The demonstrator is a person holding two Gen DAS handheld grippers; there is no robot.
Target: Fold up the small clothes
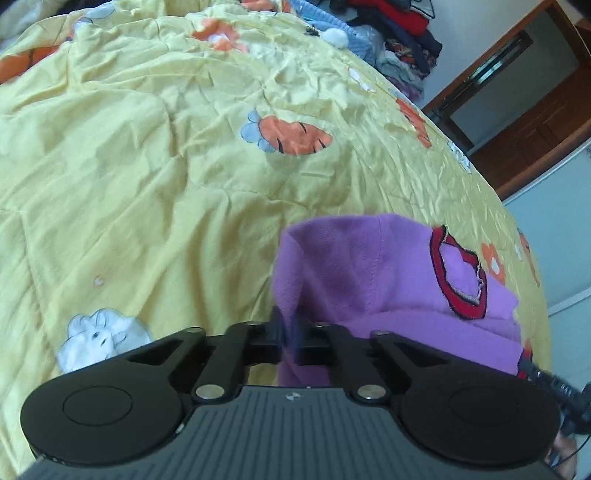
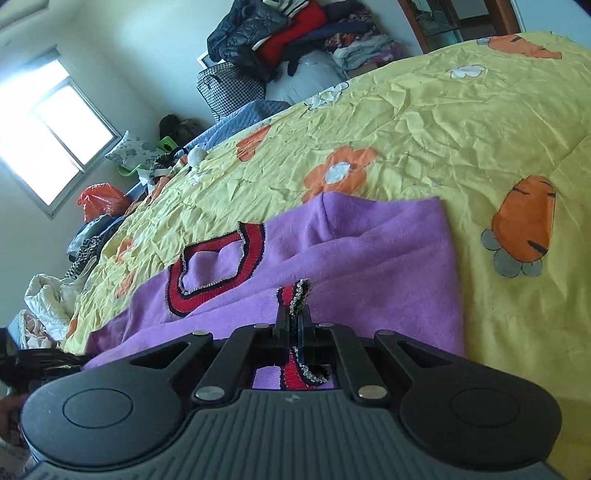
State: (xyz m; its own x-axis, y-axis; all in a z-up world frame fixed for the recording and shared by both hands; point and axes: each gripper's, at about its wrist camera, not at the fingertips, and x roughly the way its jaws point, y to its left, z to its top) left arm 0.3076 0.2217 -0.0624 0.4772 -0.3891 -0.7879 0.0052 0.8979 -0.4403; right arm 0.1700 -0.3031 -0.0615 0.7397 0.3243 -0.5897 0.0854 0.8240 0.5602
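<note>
One small purple fleece garment with red-and-black knitted trim point(image 2: 369, 240) lies on the bed's crumpled yellow quilt printed with orange carrots and flowers point(image 2: 461, 122), partly bunched. Two black two-finger tools. The left tool point(image 1: 287, 325) is clamped on a purple edge of it, jaws together, cloth pinched between. The right tool point(image 2: 294, 317) is clamped on the red glittery-edged trim, jaws together. From the right wrist view the garment's long axis runs lower left to upper right, with one trimmed opening point(image 2: 216, 266) facing up. One heap of dark and red clothes point(image 2: 280, 33) lies beyond the bed, one bright window point(image 2: 51, 129) at left.
</note>
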